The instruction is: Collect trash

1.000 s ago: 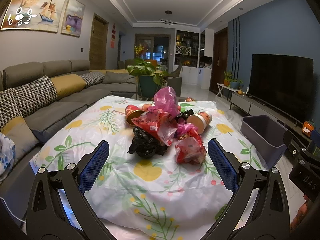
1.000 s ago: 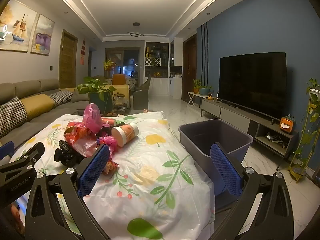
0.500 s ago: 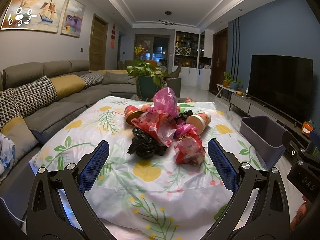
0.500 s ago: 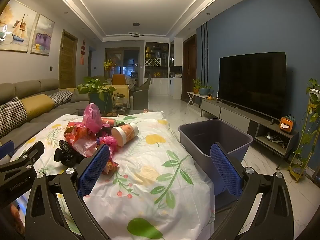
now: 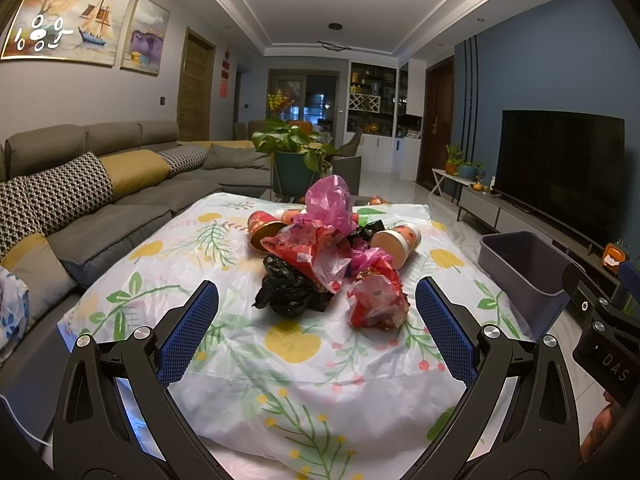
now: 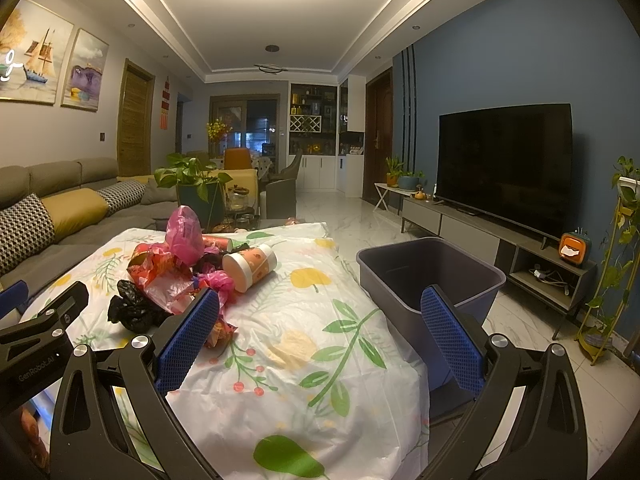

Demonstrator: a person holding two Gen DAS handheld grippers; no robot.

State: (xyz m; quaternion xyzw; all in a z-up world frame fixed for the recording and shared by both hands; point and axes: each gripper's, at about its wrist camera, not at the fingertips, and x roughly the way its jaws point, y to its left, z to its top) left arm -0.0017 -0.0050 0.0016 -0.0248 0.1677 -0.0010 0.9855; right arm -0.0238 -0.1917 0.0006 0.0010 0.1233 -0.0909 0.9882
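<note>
Both grippers spread wide and empty over a floral-clothed table, the trash heaped ahead of them.

The left gripper [image 5: 317,328] has its blue pads far apart, holding nothing; just beyond them lie a crumpled black bag [image 5: 291,290] and a red wrapper [image 5: 378,298], part of a trash pile [image 5: 328,240] in the middle of the tablecloth [image 5: 288,348], with a pink bag [image 5: 332,200] on top and a paper cup [image 5: 396,240] on its side at the right. The right gripper [image 6: 320,340] is equally wide and empty, its left pad in front of the trash pile [image 6: 180,272], its right pad before a grey bin [image 6: 430,276] standing on the floor just beside the table. A grey sofa [image 5: 132,200] runs along the left, and a television [image 6: 504,164] hangs on the right.
</note>
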